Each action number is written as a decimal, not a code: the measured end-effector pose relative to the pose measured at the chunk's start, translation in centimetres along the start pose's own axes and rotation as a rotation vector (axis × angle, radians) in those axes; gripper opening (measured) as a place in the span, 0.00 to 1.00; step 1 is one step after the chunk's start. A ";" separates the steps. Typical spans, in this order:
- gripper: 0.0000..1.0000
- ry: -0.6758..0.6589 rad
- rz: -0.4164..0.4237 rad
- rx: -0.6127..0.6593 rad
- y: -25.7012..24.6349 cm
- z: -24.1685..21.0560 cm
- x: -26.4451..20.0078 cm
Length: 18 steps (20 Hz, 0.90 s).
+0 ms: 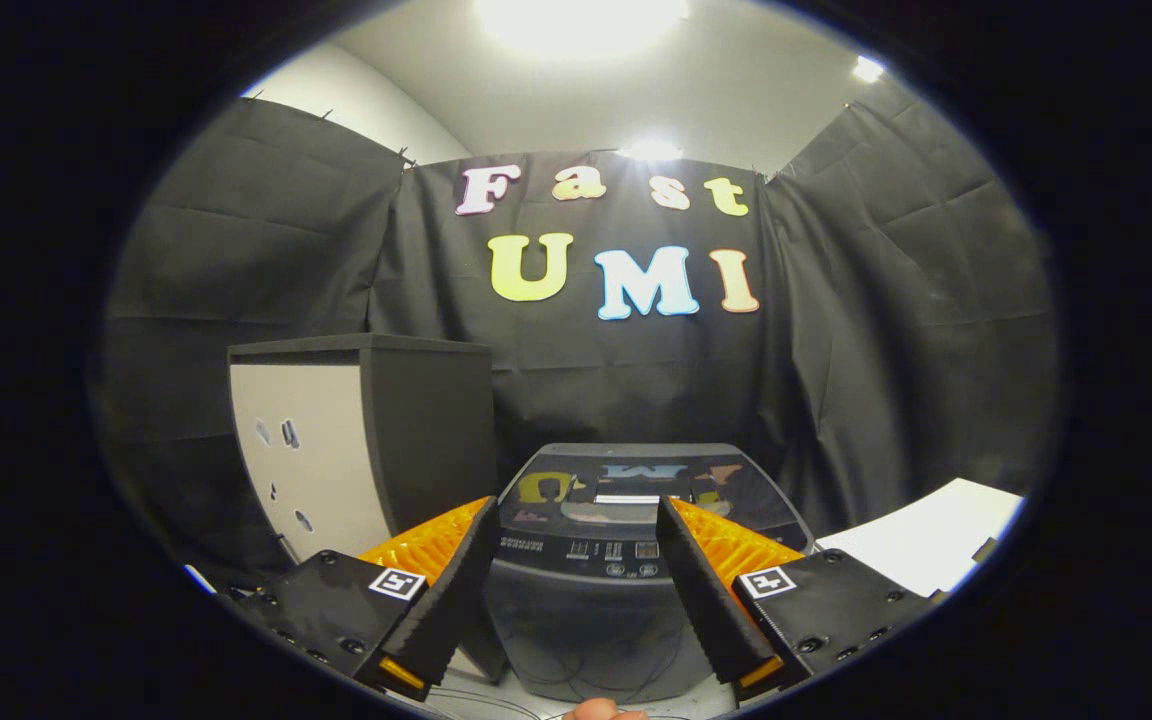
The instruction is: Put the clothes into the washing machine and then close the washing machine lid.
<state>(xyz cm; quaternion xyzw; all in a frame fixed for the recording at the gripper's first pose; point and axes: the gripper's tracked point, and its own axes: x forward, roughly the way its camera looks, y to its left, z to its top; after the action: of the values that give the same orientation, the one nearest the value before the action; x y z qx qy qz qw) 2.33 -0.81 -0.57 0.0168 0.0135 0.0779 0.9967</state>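
Note:
A small dark grey washing machine (596,600) stands just ahead of my fingers, seen between them. Its glossy lid (636,480) lies flat and shut on top, with a control panel (601,550) along the front edge. My gripper (576,520) is open, its fingers spread on either side of the machine's front, with nothing held between them. I see no clothes in this view.
A tall cabinet (356,440) with a pale front and dark side stands to the left of the machine. A white surface (936,540) lies to the right. Black cloth walls close the booth behind. A fingertip (601,710) shows below the fingers.

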 end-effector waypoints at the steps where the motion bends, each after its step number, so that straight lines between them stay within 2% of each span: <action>1: 0.98 -0.005 0.006 0.007 0.4 -0.4 -1.2; 5: 0.98 -0.042 0.023 -0.001 1.5 -1.4 -4.9; 11: 0.98 -0.023 0.015 0.013 1.5 -3.4 -8.4; 18: 0.98 -0.020 0.015 0.007 1.9 -3.9 -9.2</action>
<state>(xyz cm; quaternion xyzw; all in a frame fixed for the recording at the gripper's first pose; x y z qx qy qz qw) -7.14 -0.26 -4.18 0.0213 0.0035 0.0853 0.9961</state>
